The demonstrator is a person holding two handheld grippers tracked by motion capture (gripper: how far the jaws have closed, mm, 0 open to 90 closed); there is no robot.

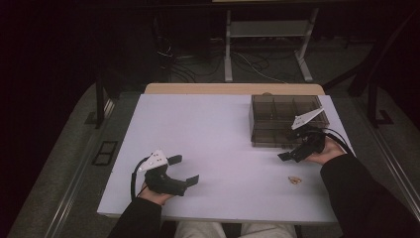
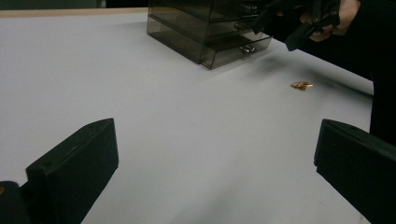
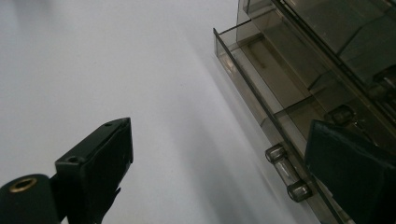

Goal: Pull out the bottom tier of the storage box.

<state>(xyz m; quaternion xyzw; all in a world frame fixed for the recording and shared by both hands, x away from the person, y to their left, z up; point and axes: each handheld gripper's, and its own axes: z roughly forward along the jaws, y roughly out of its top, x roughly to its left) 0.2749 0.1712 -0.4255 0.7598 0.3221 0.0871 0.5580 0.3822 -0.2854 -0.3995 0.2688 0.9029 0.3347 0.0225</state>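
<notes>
At the front of the smoky drawer box [image 1: 277, 124], your right gripper [image 1: 293, 153] hangs with its jaws spread and nothing between them; its own view puts them near the clear handle [image 3: 286, 171] of the bottom drawer [image 3: 261, 98], which stands slightly pulled out. Just toward you from that gripper, a small gold piece [image 1: 295, 180] lies on the white table [image 1: 208, 144]. Well apart, your left gripper [image 1: 184, 171] sits low, jaws wide and empty.
</notes>
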